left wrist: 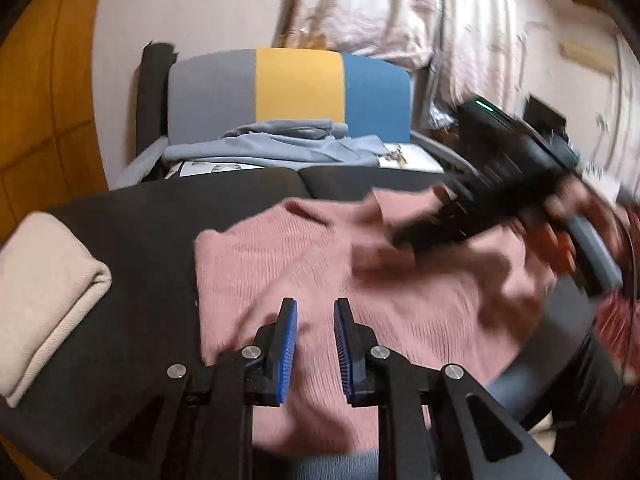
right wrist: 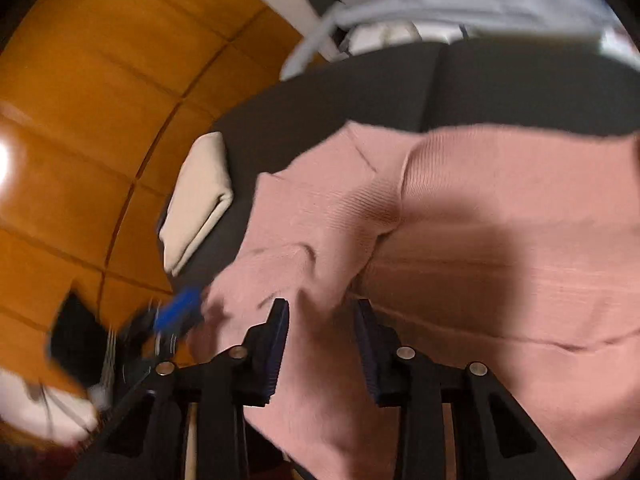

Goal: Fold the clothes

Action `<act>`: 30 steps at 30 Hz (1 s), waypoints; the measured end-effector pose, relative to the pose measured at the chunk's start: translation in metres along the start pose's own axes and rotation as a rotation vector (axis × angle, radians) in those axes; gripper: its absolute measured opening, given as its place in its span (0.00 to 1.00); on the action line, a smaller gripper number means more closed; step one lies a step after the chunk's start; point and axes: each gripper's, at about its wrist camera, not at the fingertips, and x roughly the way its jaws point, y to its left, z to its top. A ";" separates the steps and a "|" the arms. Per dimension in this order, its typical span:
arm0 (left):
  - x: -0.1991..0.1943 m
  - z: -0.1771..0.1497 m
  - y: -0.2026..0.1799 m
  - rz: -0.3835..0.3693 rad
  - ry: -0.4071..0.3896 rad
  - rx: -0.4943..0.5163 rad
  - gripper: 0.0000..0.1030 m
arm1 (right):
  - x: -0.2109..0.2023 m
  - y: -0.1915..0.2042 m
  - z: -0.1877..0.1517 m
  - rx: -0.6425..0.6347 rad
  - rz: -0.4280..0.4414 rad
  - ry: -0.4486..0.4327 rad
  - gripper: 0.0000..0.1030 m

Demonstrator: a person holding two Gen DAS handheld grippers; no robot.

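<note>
A pink ribbed sweater (left wrist: pixel 320 264) lies spread and rumpled on a black cushioned surface (left wrist: pixel 132 216). My left gripper (left wrist: pixel 315 303) hovers over the sweater's near part, its blue-padded jaws open with nothing between them. In the right wrist view the same sweater (right wrist: pixel 500 208) fills the frame, and my right gripper (right wrist: pixel 321 303) stands open just above a raised fold of it. The left wrist view shows the right gripper (left wrist: pixel 420 224) as a motion-blurred black shape held by a hand, over the sweater's far right side. A blurred blue pad of the left gripper (right wrist: pixel 178 312) shows at lower left.
A folded beige cloth (left wrist: pixel 48 288) rests at the left edge of the black surface. Behind it stands a chair (left wrist: pixel 296 88) with a grey, yellow and blue back, piled with grey-blue clothes (left wrist: pixel 280 144). Orange wooden floor (right wrist: pixel 80 120) lies to the left, and curtains hang behind.
</note>
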 end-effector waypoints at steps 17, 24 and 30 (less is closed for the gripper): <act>0.030 -0.011 0.013 -0.008 0.059 -0.149 0.18 | 0.119 0.064 0.116 0.062 0.008 0.049 0.02; 0.039 -0.015 0.037 0.039 0.085 -0.254 0.18 | 0.135 0.056 0.098 0.051 0.056 0.031 0.34; 0.031 -0.020 0.049 0.019 0.008 -0.377 0.18 | 0.078 0.088 0.039 -0.250 -0.038 0.036 0.50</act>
